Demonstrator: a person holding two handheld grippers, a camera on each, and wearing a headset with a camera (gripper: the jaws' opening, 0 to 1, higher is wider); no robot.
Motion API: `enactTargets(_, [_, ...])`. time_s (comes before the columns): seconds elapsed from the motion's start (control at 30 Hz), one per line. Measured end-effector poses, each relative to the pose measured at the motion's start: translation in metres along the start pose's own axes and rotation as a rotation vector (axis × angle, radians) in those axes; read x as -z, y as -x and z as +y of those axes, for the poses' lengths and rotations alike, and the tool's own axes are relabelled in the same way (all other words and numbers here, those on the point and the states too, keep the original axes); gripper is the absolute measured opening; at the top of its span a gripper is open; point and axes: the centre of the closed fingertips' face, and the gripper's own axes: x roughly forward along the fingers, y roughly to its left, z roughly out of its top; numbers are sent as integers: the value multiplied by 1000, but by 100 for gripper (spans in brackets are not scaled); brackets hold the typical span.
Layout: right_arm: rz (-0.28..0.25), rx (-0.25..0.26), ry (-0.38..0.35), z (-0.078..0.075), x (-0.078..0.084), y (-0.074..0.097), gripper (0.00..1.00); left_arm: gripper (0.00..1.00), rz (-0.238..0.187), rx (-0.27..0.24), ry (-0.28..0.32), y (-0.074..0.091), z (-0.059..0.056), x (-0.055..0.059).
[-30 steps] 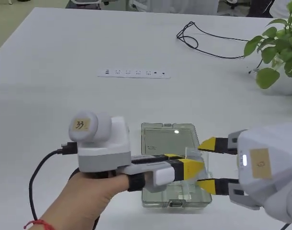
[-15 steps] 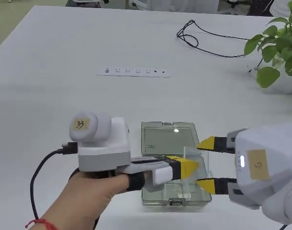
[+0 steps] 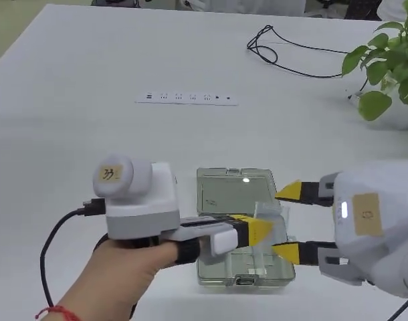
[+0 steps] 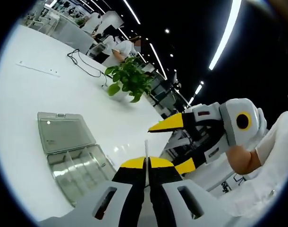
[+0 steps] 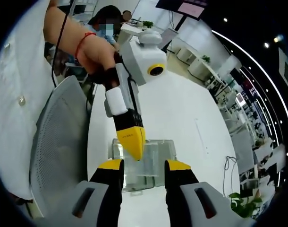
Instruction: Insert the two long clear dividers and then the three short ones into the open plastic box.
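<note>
ok, on the white table (image 3: 70,67) the open plastic box (image 3: 214,271) is sitting lid-back; right gripper (image 3: 286,222) is hovering spread beside it, left gripper (image 3: 261,229) is pinching a clear divider (image 4: 146,149) just above. likely mid-insertion, next needing slot alignment, then lowering.

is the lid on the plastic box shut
No: the lid lies folded back flat behind the plastic box, whose compartments are uncovered.

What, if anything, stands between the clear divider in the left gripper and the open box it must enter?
Nothing visible does. The left gripper holds the divider above the box, lid folded back. The right gripper is open at the divider's side, not under it.
</note>
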Motion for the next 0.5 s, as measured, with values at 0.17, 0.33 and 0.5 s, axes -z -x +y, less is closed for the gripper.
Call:
enactTargets(0.17, [-67, -72, -99, -2, -2, 7, 33, 0, 22, 50, -221, 4, -10, 4])
enactTargets(0.33, [-125, -187, -152, 3, -6, 14, 27, 0, 55, 97, -361, 8, -17, 12])
enactTargets(0.5, [-183, -292, -208, 9, -15, 20, 22, 0, 56, 125, -443, 12, -23, 13])
